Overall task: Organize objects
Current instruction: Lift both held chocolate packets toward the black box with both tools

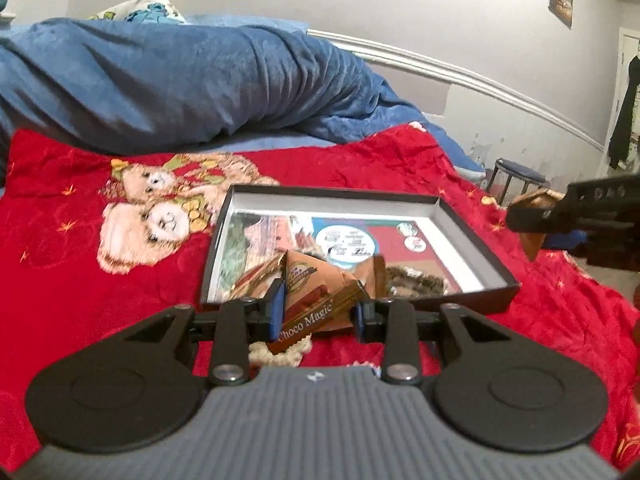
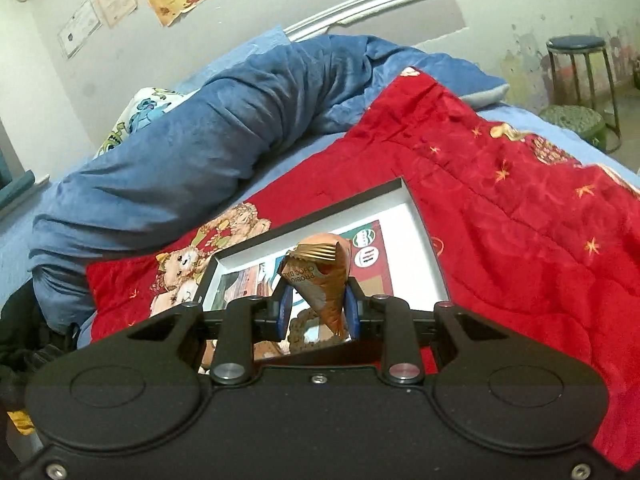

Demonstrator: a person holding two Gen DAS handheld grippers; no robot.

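Note:
A shallow black box (image 1: 476, 220) with a printed sheet inside lies on the red bear blanket (image 1: 80, 272); it also shows in the right wrist view (image 2: 416, 232). In it are an orange snack pouch (image 1: 316, 276) and a brown beaded band (image 1: 416, 280). My left gripper (image 1: 320, 312) is shut on a brown "Choco Magic" bar (image 1: 308, 320) at the box's near edge. My right gripper (image 2: 318, 312) is shut on an orange chocolate-ball pouch (image 2: 324, 276) above the box; it enters the left wrist view at the right (image 1: 520, 216).
A rolled blue blanket (image 1: 180, 80) lies behind the box along the wall. A patterned pillow (image 2: 148, 112) sits at the far end. A blue stool (image 2: 580, 64) and a green stool (image 2: 576, 120) stand past the bed's edge.

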